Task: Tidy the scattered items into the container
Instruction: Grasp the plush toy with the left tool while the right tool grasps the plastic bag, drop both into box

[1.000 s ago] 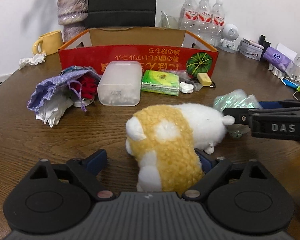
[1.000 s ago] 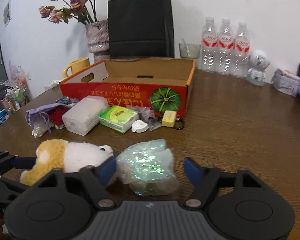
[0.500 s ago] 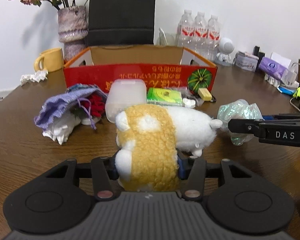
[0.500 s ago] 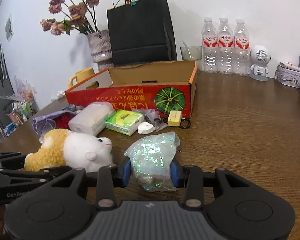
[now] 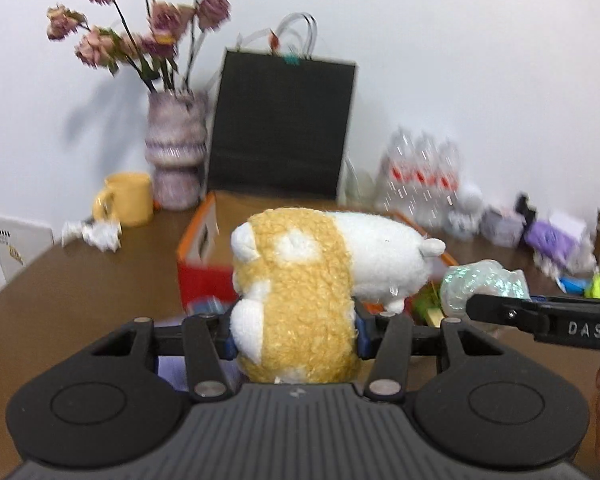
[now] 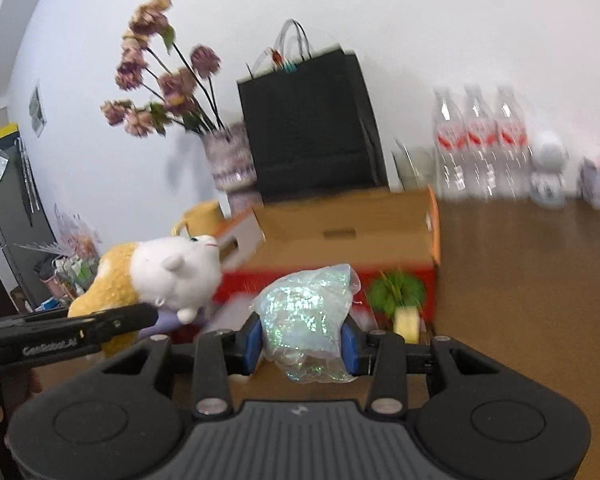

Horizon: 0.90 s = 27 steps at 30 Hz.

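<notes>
- Left wrist view: the left gripper (image 5: pixel 294 336) is clamped on a plush toy (image 5: pixel 300 300), its blue pads pressing the yellow rear half from both sides. The jaws closed onto the toy within the last second.
- The toy's white front half points away from the camera and to the right. The toy is held in the air, in front of the cardboard box (image 5: pixel 204 252), whose red front wall and orange rim show behind it.
- At the right of this view the right gripper's black finger, marked "DAS", reaches in beside a shiny plastic bag (image 5: pixel 480 284).
- Right wrist view: the right gripper (image 6: pixel 302 340) grips that shiny plastic bag (image 6: pixel 308 312) between its blue pads, which dent the bag on both sides. These jaws also closed within the last second, with the bag between them.
- The bag is off the table (image 6: pixel 520 280), in front of the box (image 6: pixel 340 236). The box is open at the top; its brown inner walls are visible.
- The plush toy (image 6: pixel 172 276) appears at the left of this view, held by the left gripper's black finger, level with the box's left end.
- A small yellow block (image 6: pixel 406 320) sits on the table just in front of the box's red wall, near a green printed picture.
- Behind the box: a black paper bag (image 6: pixel 308 128), a vase of dried flowers (image 6: pixel 230 160), a yellow mug (image 5: pixel 128 200) and three water bottles (image 6: pixel 480 144).
- Both views are motion-blurred; small items in front of the box cannot be identified.
</notes>
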Tool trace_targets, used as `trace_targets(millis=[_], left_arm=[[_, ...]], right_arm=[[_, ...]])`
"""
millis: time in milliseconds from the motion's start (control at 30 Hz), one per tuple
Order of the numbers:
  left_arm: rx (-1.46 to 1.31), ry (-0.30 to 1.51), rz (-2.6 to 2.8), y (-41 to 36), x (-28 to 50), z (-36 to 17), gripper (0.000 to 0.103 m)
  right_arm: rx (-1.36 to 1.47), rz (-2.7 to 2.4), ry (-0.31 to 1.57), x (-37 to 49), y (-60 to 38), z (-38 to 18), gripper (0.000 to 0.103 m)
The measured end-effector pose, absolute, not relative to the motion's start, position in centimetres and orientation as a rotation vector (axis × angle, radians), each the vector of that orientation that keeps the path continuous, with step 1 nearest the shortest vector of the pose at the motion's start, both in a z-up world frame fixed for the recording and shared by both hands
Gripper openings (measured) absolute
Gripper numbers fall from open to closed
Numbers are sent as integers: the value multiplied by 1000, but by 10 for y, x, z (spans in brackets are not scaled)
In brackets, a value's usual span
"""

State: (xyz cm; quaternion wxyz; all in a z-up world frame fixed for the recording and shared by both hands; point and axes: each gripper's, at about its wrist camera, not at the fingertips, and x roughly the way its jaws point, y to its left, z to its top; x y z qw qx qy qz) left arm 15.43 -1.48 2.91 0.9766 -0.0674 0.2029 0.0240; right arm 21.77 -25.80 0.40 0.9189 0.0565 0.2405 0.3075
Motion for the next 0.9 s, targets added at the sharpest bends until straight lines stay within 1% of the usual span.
trace_targets(millis=[133, 267, 467, 600, 700, 800, 833, 867, 900], left_arm=[[-164, 367, 42, 7, 186, 43, 51], [-182, 380, 30, 25, 224, 45, 51], [-202, 452, 35, 50, 282, 32, 51], [-209, 539, 16, 53, 314, 15, 51], [-213, 602, -20, 51, 330, 2, 51], [-193, 626, -36, 46, 336, -5, 51], [-185, 631, -34, 45, 336, -6, 52], [-178, 634, -28, 44, 336, -8, 56], [-173, 632, -27, 43, 335, -8, 59]], right_arm=[[93, 581, 436, 240, -228, 28, 38], [118, 544, 468, 277, -205, 33, 38], [96, 419, 516, 338, -179, 15, 38], [88, 397, 603, 379, -166, -2, 38], [52, 385, 657, 391, -159, -18, 38], [18, 390, 692, 393, -152, -29, 38], [7, 390, 699, 392, -150, -32, 39], [-2, 391, 706, 393, -148, -32, 41], [-10, 393, 711, 393, -147, -34, 47]])
